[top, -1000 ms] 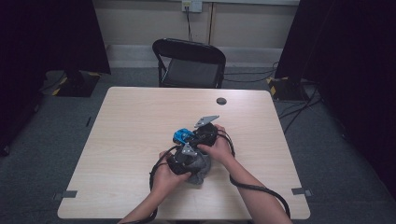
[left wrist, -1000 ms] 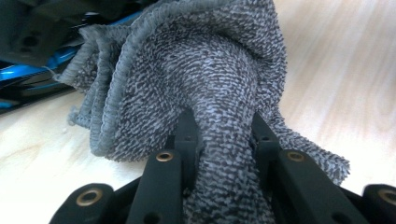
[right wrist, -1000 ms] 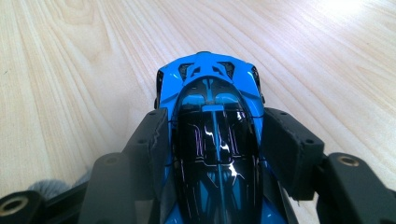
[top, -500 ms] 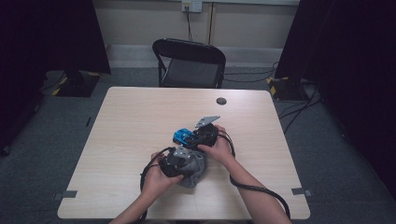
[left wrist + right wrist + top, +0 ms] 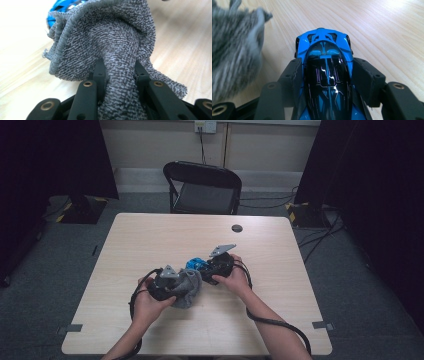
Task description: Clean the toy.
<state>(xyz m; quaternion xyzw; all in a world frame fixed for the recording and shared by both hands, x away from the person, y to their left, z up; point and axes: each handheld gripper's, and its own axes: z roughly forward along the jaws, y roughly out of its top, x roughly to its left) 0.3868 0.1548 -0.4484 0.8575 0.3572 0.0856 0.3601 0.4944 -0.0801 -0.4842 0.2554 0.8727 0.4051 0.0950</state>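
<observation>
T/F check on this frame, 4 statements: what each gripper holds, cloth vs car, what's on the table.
1. The left gripper is shut on a grey cloth. True.
2. The right gripper is empty. False: it is shut on a blue toy car.
3. The cloth is wrapped around the car. False: it hangs beside it, and the car's roof is bare.
4. The table is light wood. True.

place: lab or studio | signs: black curtains (image 5: 55, 160), folding chair (image 5: 202, 187), taped floor cables (image 5: 320, 225), bare table (image 5: 150, 235)
</observation>
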